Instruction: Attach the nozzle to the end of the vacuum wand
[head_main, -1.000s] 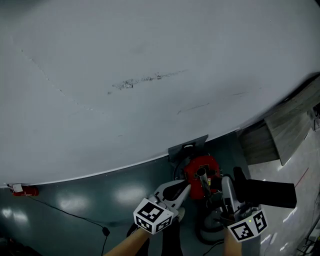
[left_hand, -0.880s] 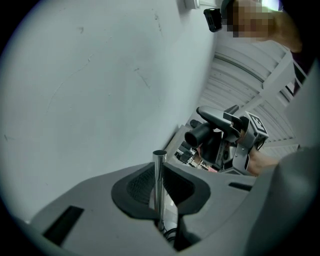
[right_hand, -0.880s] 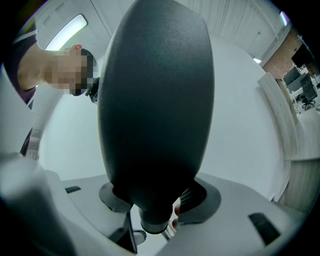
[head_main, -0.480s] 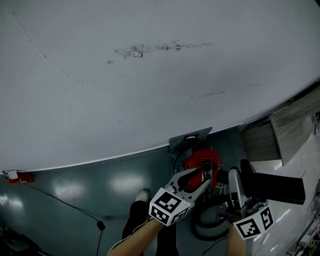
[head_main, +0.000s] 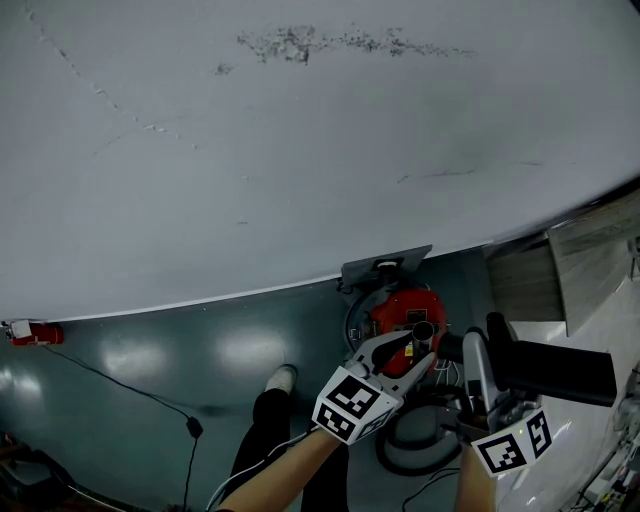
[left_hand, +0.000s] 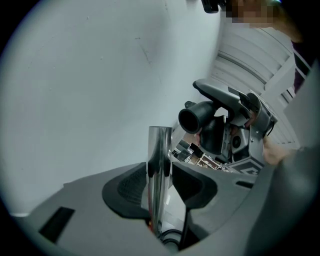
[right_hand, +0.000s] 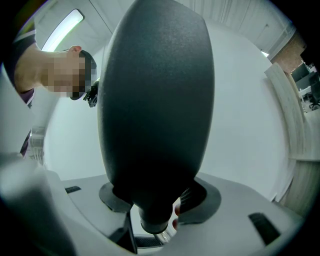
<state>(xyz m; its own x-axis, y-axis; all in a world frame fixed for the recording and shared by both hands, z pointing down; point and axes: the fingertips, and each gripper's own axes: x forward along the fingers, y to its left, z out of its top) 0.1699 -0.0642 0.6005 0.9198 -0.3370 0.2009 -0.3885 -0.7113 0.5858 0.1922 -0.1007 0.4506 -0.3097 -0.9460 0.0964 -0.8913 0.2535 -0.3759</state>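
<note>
Nothing joined yet. My right gripper (right_hand: 157, 197) pinches the black nozzle (right_hand: 155, 110); my left gripper (left_hand: 162, 187) jaws, just opened wider, loosely straddle the chrome wand (left_hand: 160, 150). Mating remains.

- Wand (left_hand: 159, 150): we note a bare metal tube, mirror-polished and smooth, with dark reflections running down it.
- Nozzle (right_hand: 155, 110): black plastic, matt, with a fine grain over the broad body.
- Vacuum body (head_main: 390, 305): red plastic, glossy.
- Floor (head_main: 150, 360): dark, smooth and shiny; we see lamp glare on it.
- Wall (head_main: 300, 170): white, matt, scuffed with grey marks and fine scratches.
- Panel (head_main: 590, 235) at the right: grey, wood-grained look, dull.
</note>
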